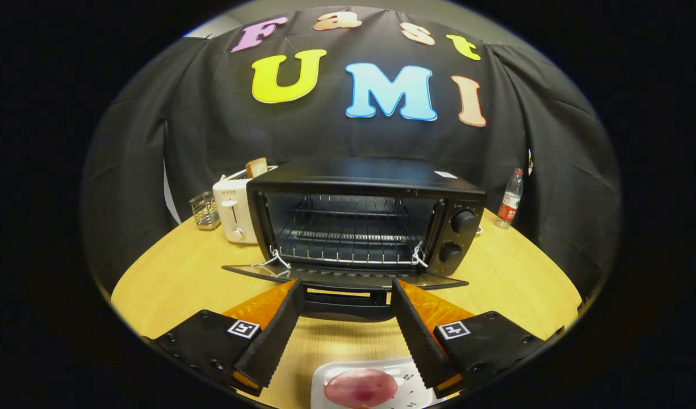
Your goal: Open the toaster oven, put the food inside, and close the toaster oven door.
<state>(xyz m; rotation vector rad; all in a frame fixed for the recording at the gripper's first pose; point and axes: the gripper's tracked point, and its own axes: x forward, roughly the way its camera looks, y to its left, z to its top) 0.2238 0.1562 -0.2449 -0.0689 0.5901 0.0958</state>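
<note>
Toaster oven (365,218): black, stood at the middle of the round wooden table (524,284), just beyond the fingertips. Its door (342,277) lay fully open, folded down flat toward the gripper, handle (342,307) at the near edge between the two fingertips. Wire rack (348,236) inside, bare. White cords at both hinge corners. Two knobs (463,221) on the right-hand panel, one above the other.

Food (360,388): one pinkish round piece on a white plate (407,372), resting on the table below and between the fingers, nearer the camera than the oven door.

Gripper (345,292): fingers spread wide apart, holding nothing, tips just short of the door's near edge.

White pop-up toaster (234,213): just left of the oven, a slice of bread (256,167) standing up from its slot.

Small wire basket (204,210): left of the toaster, near the table's edge.

Plastic bottle (510,199): upright, red label, right of the oven at the table's far side, against the black cloth wall.
</note>
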